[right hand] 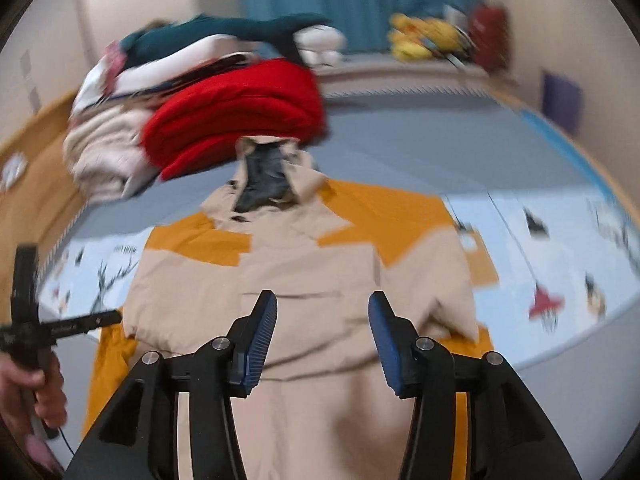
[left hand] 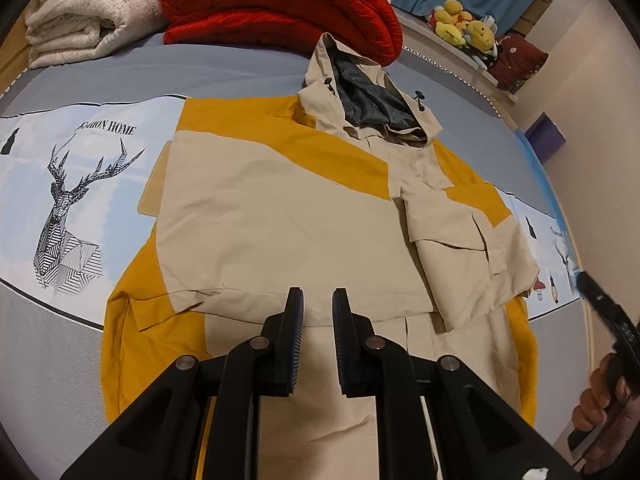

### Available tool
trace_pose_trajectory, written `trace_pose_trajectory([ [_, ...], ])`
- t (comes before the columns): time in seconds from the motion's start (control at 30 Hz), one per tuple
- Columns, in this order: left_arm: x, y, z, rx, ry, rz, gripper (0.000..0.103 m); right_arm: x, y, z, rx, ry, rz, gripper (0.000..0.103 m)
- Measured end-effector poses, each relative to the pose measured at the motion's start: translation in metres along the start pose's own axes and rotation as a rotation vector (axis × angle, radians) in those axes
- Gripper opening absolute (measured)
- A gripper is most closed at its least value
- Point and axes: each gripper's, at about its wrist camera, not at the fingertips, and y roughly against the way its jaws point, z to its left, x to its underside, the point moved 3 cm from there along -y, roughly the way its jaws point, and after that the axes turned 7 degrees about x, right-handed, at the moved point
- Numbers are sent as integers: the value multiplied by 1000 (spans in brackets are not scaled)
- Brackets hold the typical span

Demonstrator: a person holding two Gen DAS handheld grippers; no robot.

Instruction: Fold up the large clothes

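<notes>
A beige and mustard-yellow hooded jacket [left hand: 280, 216] lies flat on the bed, hood away from me, both sleeves folded in over the body. It also shows blurred in the right wrist view [right hand: 312, 280]. My left gripper [left hand: 318, 294] hovers over the jacket's lower middle, jaws a small gap apart, holding nothing. My right gripper [right hand: 322, 304] is open wide and empty above the jacket's lower part. The right gripper's body shows at the left view's right edge [left hand: 608, 312]; the left gripper's body shows at the right view's left edge [right hand: 28, 320].
A folded red padded coat [left hand: 280, 4] and a cream fleece blanket [left hand: 88, 12] are stacked beyond the hood. The grey bedsheet [left hand: 240, 72] has a light-blue deer-print band [left hand: 68, 200]. Yellow plush toys [left hand: 464, 24] sit on a ledge by a teal curtain [right hand: 352, 0].
</notes>
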Motion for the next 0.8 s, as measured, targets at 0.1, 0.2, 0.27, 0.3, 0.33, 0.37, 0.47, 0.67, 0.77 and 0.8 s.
trace_pose_trajectory([
  [0.1,1,-3,-2,-10,-11,4,13,14,-28,-30,-64,-200,89,49],
  [0.2,2,-8,-5,-18,-24,6,13,25,-56,-44,-175,-341,136,49],
  [0.27,2,-10,-6,-18,-25,6,13,33,-77,-50,-226,-418,172,49],
  [0.3,2,-11,-6,-17,-26,6,13,37,-86,-49,-241,-448,195,48],
  [0.33,2,-11,-7,-15,-26,6,13,44,-94,-49,-253,-493,224,48],
  [0.37,3,-12,-8,-10,-25,6,13,50,-100,-47,-270,-524,244,48],
  [0.47,2,-16,-13,6,-40,7,13,60,-119,-35,-297,-553,296,48],
  [0.67,1,-20,-14,15,-45,14,13,69,-140,-7,-343,-539,362,26],
  [0.77,-1,-17,-10,15,-36,6,13,69,-144,1,-335,-525,363,13],
  [0.8,-2,-16,-9,16,-32,3,13,68,-143,2,-326,-521,363,13],
])
